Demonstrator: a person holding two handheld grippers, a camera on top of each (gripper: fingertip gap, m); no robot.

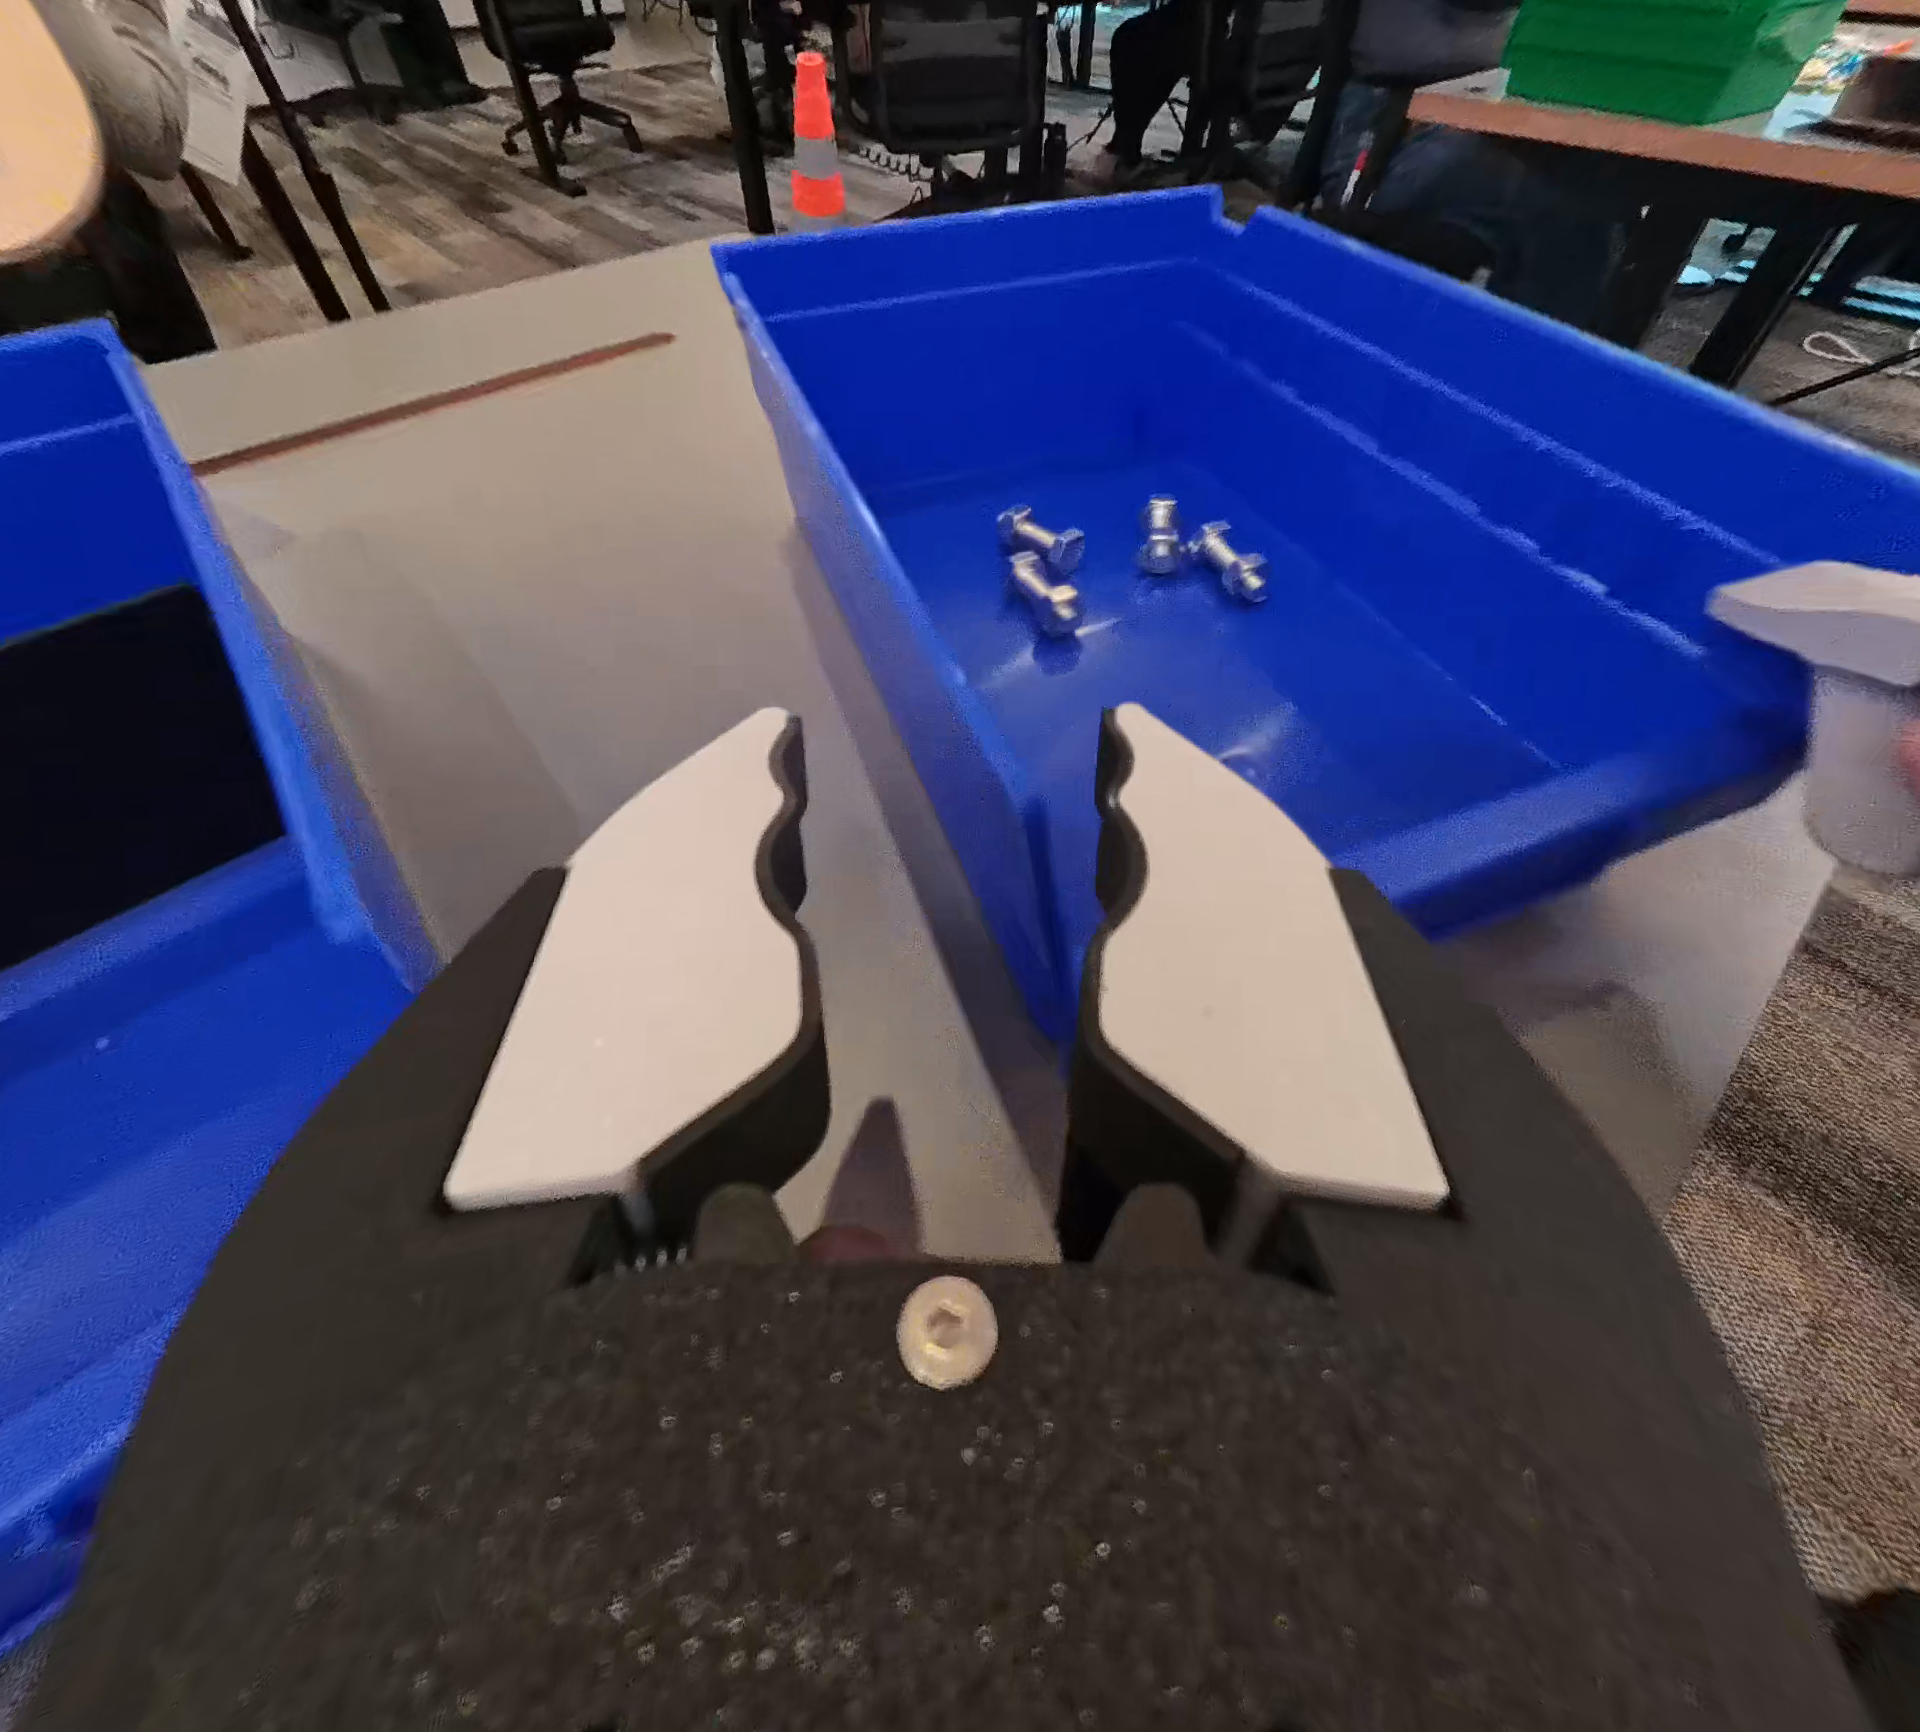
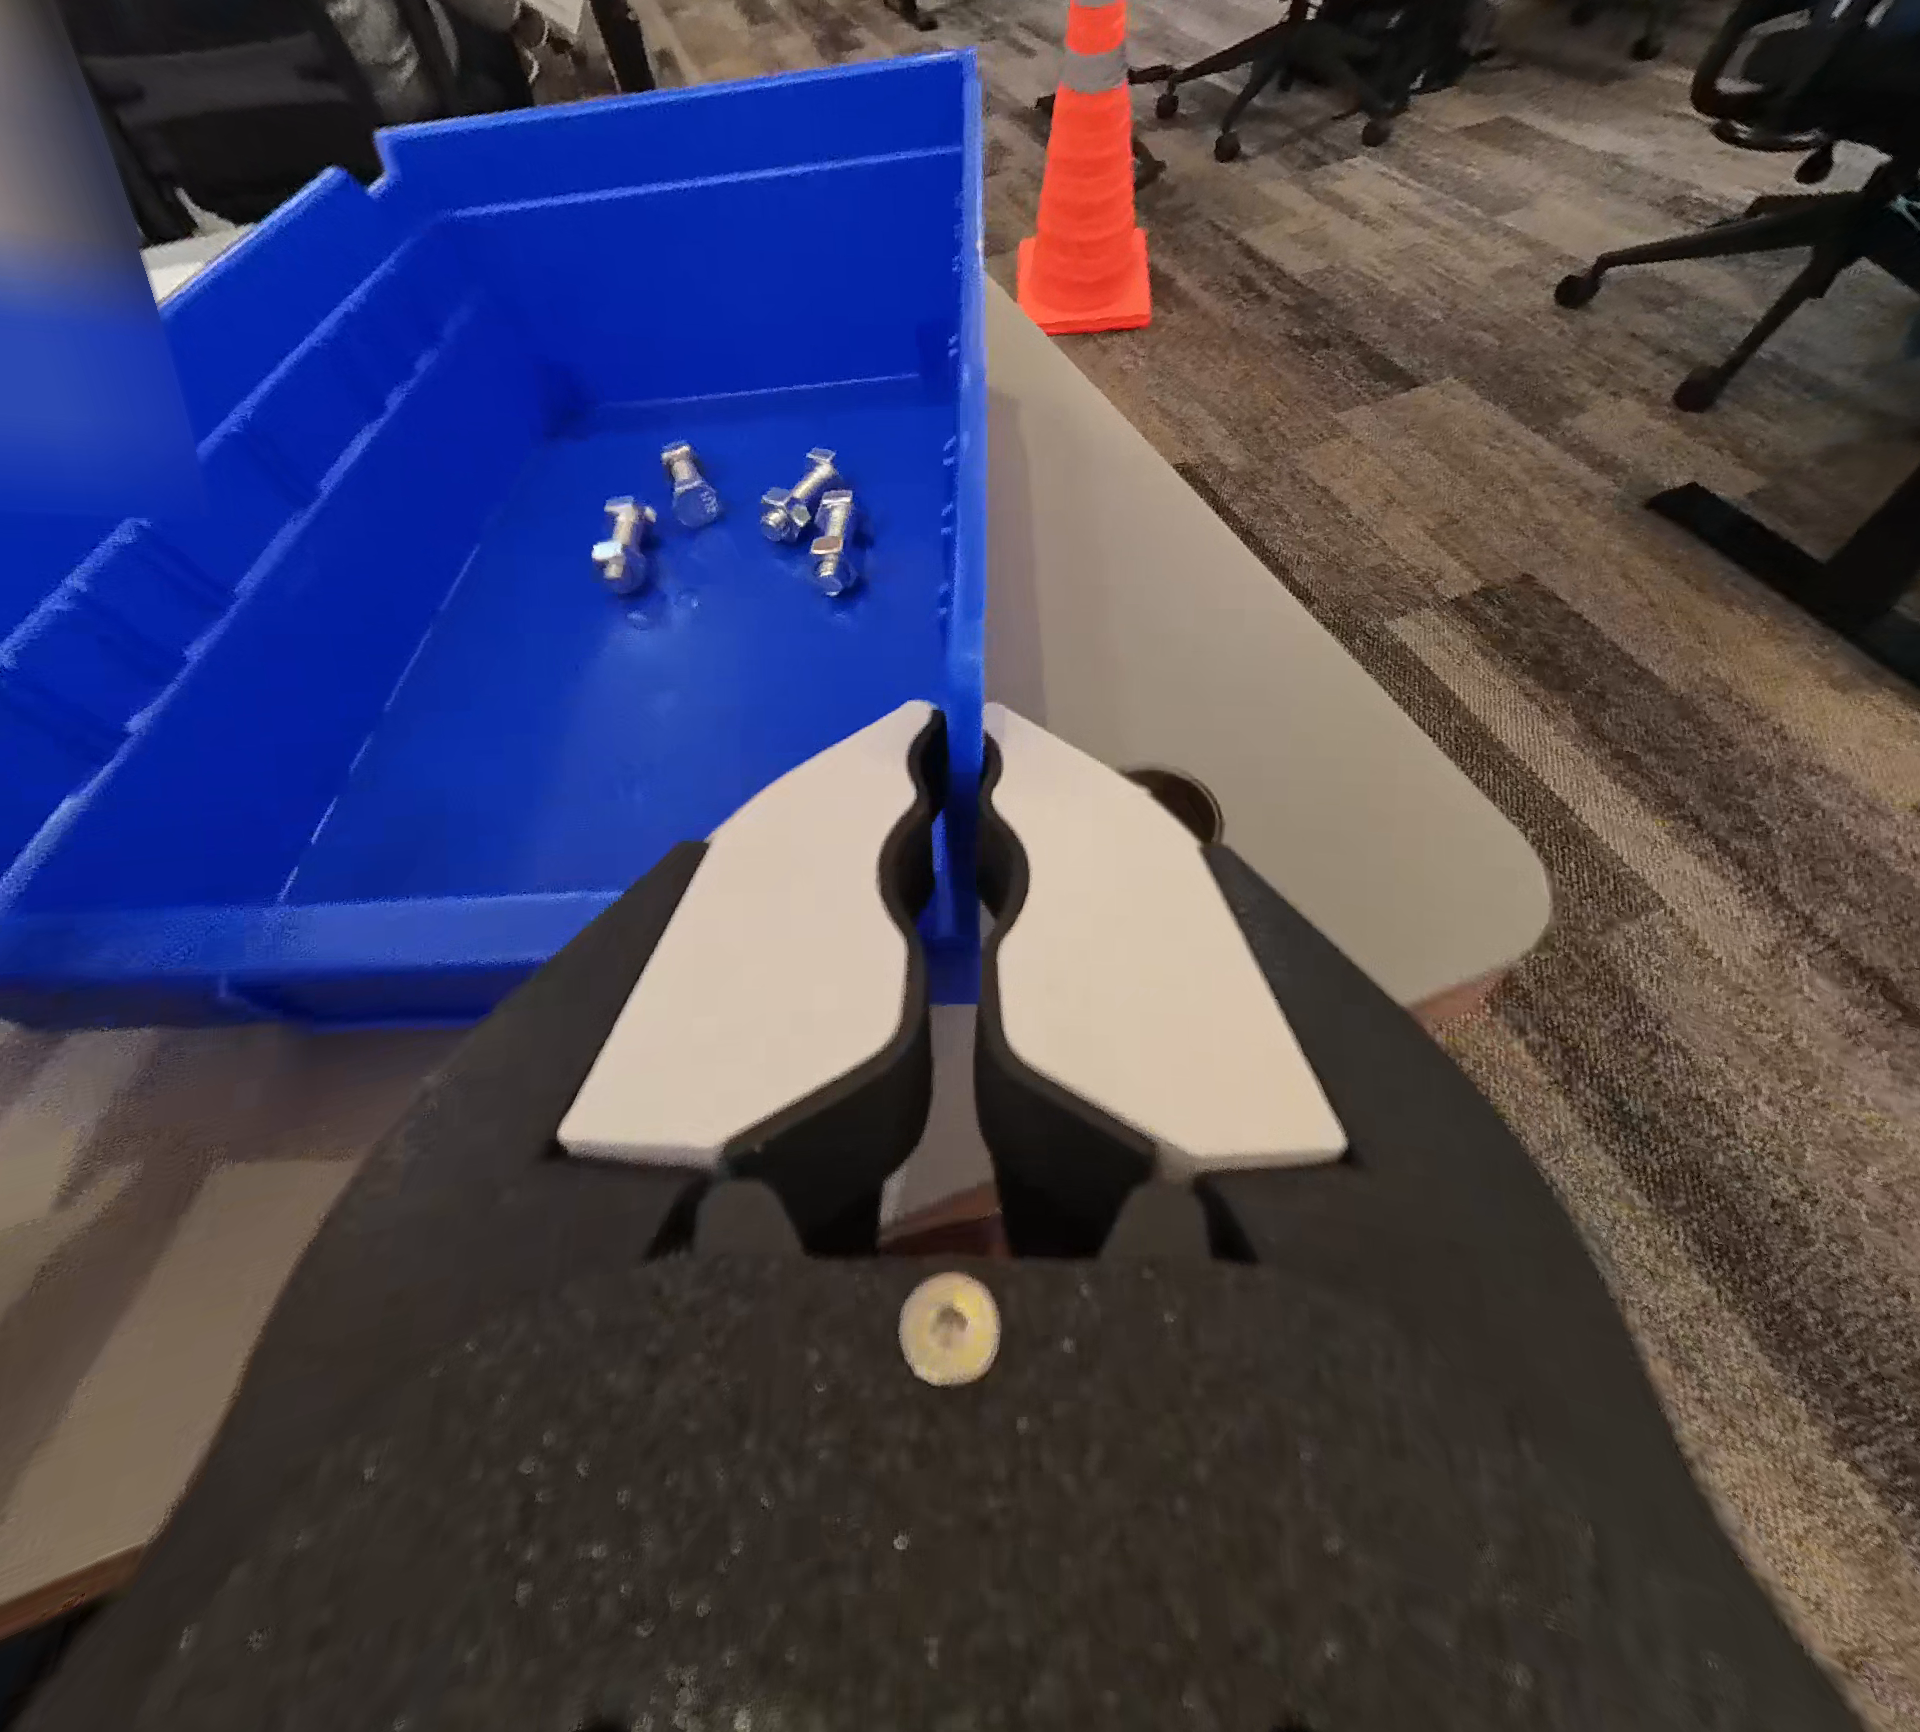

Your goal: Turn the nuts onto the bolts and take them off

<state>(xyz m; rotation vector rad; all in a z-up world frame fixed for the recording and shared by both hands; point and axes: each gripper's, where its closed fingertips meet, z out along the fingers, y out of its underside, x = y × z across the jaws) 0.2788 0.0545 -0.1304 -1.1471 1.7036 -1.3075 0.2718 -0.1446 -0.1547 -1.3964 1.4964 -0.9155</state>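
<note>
A blue bin stands on the grey table with several silver bolts lying on its floor, nuts on them. My left gripper is open, its fingers either side of the bin's left wall near the front corner, with gaps to the pads. My right gripper is shut on the bin's right wall close to the front corner. The bolts lie beyond it inside the bin. A right finger also shows at the bin's right wall in the left wrist view.
A second blue bin stands at the left. The table's rounded corner is just right of my right gripper, with carpet below. An orange cone stands on the floor beyond. Desks, chairs, people and a green crate are behind.
</note>
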